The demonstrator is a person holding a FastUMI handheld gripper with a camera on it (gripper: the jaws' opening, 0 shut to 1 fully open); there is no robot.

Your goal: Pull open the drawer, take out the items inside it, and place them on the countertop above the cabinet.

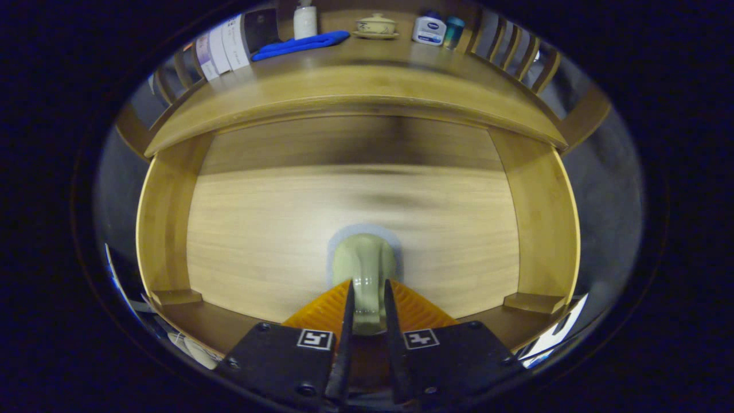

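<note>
Gripper (367,298): 2 fingers clenched on pale green cup (364,269)
Drawer (355,229): open, cup near its front
Countertop (355,92): far, above drawer

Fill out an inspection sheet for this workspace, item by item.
Surface: wooden countertop above the cabinet, bare along its front edge.
Job's things: drawer pulled open, its wooden floor bare apart from a pale green ceramic item near its front.
Clutter: at the back of the countertop, a blue cloth, a white bottle, a lidded cup on a saucer, a white jar, a teal container and some boxes.
Grippers: gripper fingers close on either side of the green item; contact looks likely.
Cables: nothing seen.
Surroundings: wooden railings at both sides of the countertop.
</note>
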